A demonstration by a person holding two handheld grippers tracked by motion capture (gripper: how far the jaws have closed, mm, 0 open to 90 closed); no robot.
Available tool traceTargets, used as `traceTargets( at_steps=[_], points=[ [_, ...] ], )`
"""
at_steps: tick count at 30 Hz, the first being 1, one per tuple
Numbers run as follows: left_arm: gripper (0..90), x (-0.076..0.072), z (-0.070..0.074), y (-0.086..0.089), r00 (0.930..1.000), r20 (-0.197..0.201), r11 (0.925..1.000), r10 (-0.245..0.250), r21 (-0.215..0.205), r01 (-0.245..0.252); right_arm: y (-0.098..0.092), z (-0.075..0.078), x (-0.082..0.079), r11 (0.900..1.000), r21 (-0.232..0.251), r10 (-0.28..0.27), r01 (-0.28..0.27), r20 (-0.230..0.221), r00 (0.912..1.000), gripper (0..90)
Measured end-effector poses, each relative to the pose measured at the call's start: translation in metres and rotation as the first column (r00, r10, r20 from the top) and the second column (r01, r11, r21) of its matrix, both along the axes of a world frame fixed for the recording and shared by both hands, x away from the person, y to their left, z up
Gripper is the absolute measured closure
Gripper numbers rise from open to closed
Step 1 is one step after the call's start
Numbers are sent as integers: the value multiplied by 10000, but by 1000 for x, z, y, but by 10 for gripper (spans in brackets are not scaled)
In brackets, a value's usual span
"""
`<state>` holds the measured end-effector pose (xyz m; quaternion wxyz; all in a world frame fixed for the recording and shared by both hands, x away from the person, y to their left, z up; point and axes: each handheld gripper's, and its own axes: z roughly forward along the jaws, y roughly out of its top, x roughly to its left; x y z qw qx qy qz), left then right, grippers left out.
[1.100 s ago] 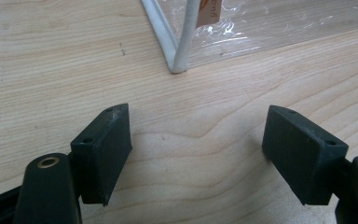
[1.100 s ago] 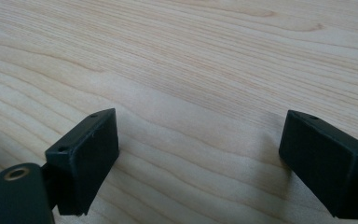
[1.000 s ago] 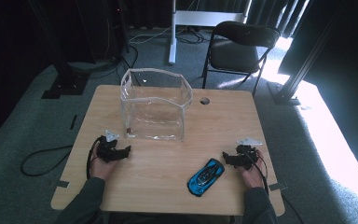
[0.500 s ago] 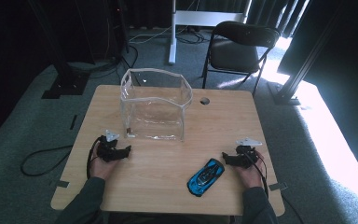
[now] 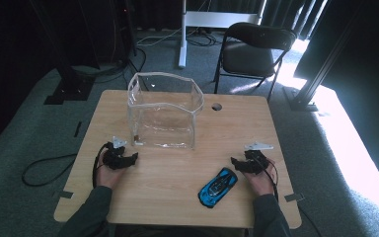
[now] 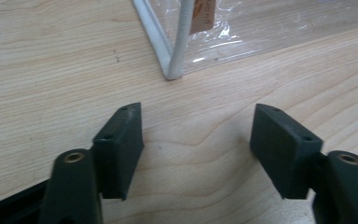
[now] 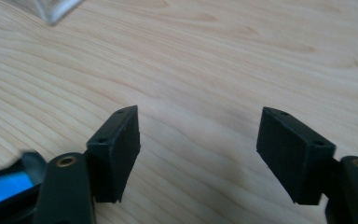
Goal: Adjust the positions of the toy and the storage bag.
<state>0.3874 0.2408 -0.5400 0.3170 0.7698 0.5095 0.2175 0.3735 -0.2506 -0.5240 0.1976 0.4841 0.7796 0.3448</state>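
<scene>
Toy car (image 5: 217, 187) sits on desk (image 5: 296, 133) just beside right hand-held gripper (image 5: 239, 163), within easy reach. Clear bag (image 5: 164, 109) stands open-topped ahead of left hand-held gripper (image 5: 128, 159), prob. to take the car. Both w/ jaws apart, just been closing, nothing btwn them.

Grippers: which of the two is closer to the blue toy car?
The right gripper. The blue toy car lies just beside it, near the person's edge of the table. The left gripper sits across the table, by the clear bag's corner instead.

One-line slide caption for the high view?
Two hand-held grippers, left gripper and right gripper, rest open on a wooden table near a clear bag and blue toy car.
</scene>
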Motion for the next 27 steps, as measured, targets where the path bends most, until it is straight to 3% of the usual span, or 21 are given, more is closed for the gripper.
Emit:
traceTargets(
  at_steps=[10,16,27],
  points=[
    [433,5,6,6,9997,91,9996,216,-156,-215,28,17,8,9969,-35,793,-792,602,9950,415],
    [476,11,14,9,9994,268,9993,236,-290,-228,44,23,16,9939,92,1093,-1099,565,9924,490],
    [548,19,16,2,9995,304,9995,-21,-300,30,79,31,33,9794,164,1997,-2014,747,9770,641]
  ],
)
